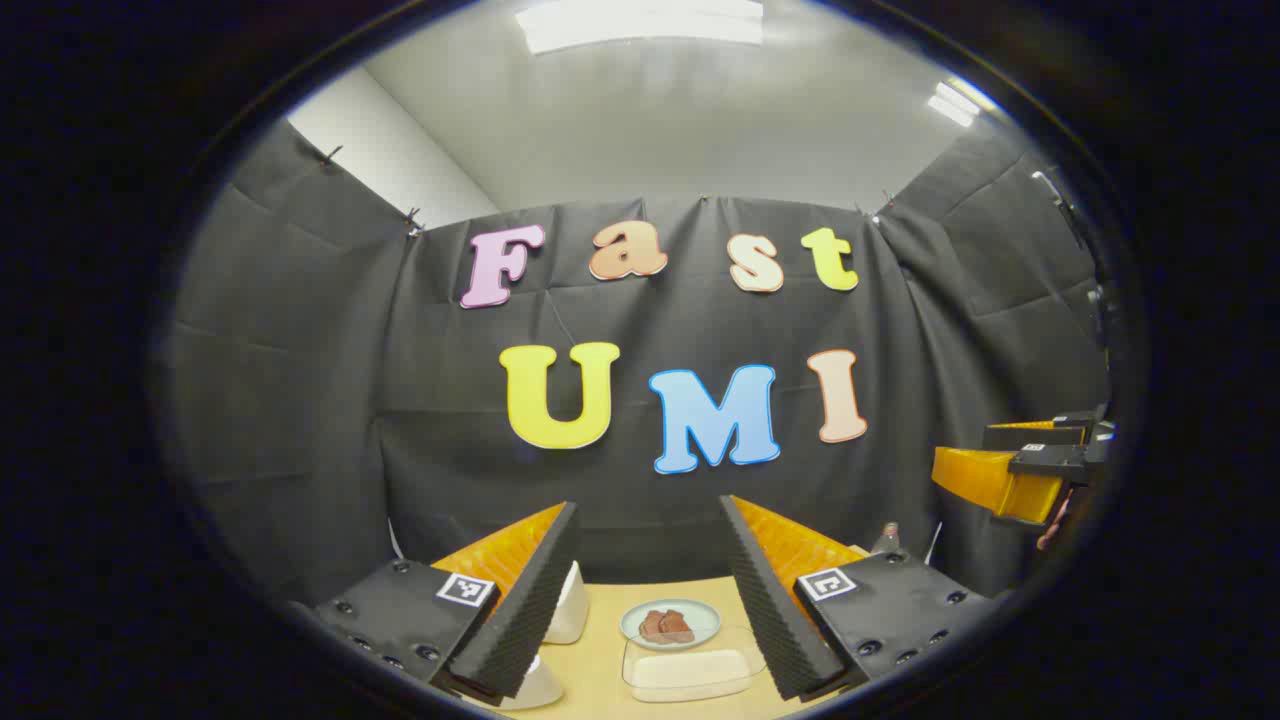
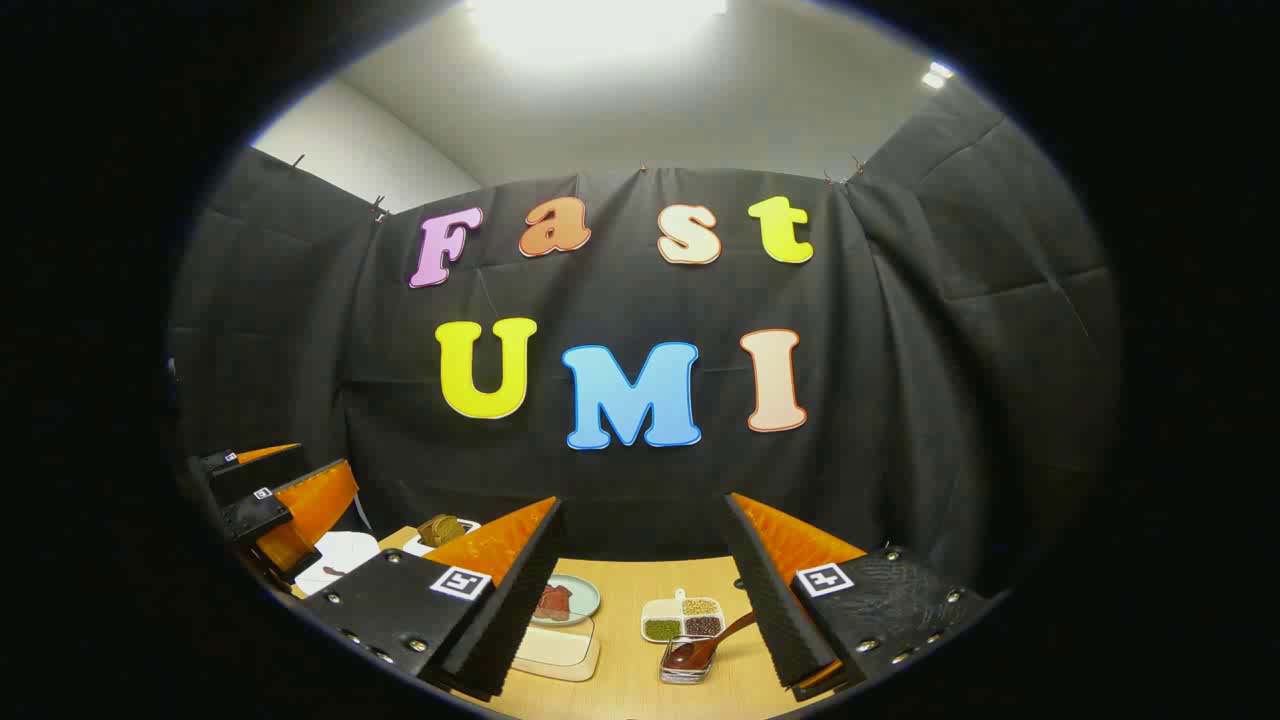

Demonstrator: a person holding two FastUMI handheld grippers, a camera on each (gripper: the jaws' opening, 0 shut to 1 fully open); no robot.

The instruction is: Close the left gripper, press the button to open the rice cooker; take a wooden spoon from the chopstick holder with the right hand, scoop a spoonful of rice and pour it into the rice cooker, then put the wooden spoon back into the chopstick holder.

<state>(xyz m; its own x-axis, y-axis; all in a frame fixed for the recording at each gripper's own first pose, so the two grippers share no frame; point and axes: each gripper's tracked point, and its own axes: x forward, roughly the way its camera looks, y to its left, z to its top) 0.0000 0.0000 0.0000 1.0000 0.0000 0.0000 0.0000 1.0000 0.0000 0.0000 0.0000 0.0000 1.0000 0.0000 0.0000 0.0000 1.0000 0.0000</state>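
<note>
Right gripper view: wooden spoon [image 2: 712,643] apparently leans right in holder [image 2: 680,668]; both grippers gape, empty.

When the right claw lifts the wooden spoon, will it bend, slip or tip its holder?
Probably stiff: the wooden spoon looks solid and glossy, so it may slip. It leans out of a small holder, which could tip if the handle is dragged sideways.

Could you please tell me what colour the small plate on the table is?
Pale blue-green plate, clearest in the left gripper view.

Bright overhead ceiling lights [image 2: 590,20] with glare, sharp centres, strong fisheye bending toward edges.
</note>
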